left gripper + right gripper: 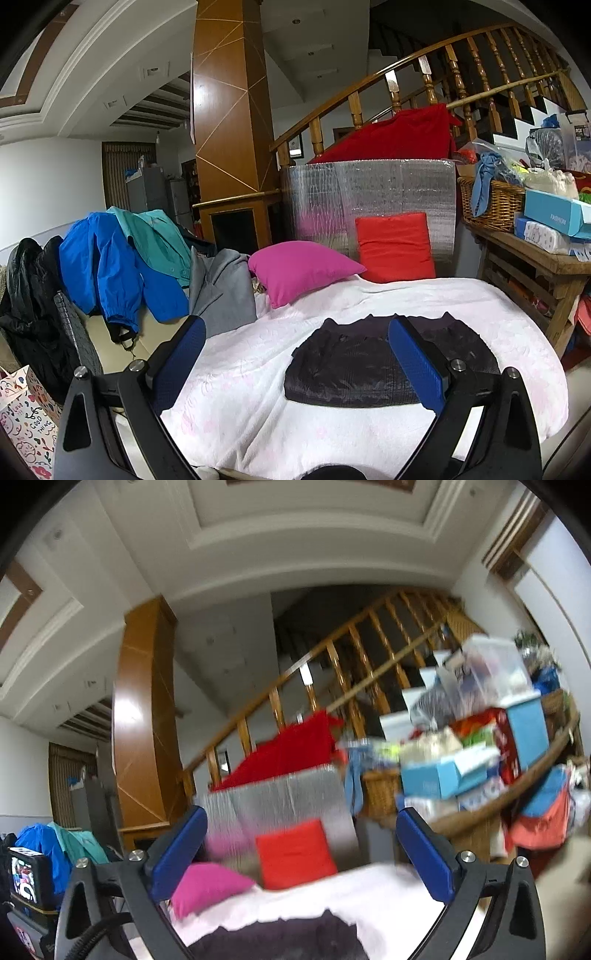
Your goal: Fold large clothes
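Pink blanket bears folded dark garment; magenta pillow behind

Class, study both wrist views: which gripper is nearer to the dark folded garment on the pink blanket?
Hard to call. The left gripper hovers open just short of the dark folded garment, looking down on it. The right gripper, open and tilted upward, has the garment at the bottom edge of its view.
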Action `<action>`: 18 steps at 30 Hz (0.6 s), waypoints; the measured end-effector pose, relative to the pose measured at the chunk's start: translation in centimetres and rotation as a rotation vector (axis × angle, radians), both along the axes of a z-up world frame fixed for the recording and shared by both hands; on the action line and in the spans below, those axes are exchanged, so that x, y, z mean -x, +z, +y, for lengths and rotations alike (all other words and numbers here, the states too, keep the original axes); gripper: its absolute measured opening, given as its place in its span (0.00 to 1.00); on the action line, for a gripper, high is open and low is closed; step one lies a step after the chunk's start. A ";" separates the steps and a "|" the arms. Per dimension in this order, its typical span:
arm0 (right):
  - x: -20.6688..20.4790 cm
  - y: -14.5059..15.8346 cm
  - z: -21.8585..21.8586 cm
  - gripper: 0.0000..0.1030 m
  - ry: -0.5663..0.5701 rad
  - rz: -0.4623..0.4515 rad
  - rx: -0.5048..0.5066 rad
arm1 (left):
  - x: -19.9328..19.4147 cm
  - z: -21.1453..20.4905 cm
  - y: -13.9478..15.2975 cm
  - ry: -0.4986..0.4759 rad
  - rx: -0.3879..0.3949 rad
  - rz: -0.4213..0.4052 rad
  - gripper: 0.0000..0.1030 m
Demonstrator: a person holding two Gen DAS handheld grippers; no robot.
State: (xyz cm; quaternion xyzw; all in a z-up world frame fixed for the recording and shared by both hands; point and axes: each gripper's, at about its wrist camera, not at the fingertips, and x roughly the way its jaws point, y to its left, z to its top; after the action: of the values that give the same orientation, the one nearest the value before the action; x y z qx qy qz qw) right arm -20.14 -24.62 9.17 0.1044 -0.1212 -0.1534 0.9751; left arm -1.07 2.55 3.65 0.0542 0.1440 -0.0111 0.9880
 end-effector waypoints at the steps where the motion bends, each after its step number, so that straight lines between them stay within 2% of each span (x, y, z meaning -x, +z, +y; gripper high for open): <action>1: -0.1 0.1 0.1 1.00 0.005 0.007 0.006 | 0.1 0.0 0.1 0.000 -0.001 -0.003 0.96; 4: -2.0 -0.3 0.5 1.00 0.027 0.119 -0.005 | 0.4 -0.1 0.3 -0.005 0.000 -0.007 0.96; 7: -5.8 -2.2 0.7 1.00 0.090 0.332 -0.043 | 0.6 -0.1 0.4 -0.004 0.001 -0.011 0.96; 10: -10.7 -5.7 1.4 1.00 0.194 0.599 -0.086 | 0.5 -0.2 0.3 -0.004 0.000 -0.006 0.96; 11: -11.6 -6.6 1.7 1.00 0.224 0.648 -0.095 | 0.5 -0.2 0.3 -0.003 -0.002 -0.004 0.96; 14: -13.3 -8.7 2.9 1.00 0.262 0.728 -0.116 | 0.5 -0.5 0.1 -0.002 -0.012 0.003 0.96; 18: -15.2 -9.8 3.8 1.00 0.250 0.791 -0.106 | 0.2 -0.7 -0.5 -0.001 -0.021 0.020 0.96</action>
State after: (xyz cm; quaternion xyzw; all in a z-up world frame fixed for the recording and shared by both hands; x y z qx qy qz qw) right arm -4.97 -20.80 -0.60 0.1011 0.2845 -0.0680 0.9509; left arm -1.27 1.86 3.18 0.0644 0.1539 -0.0106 0.9859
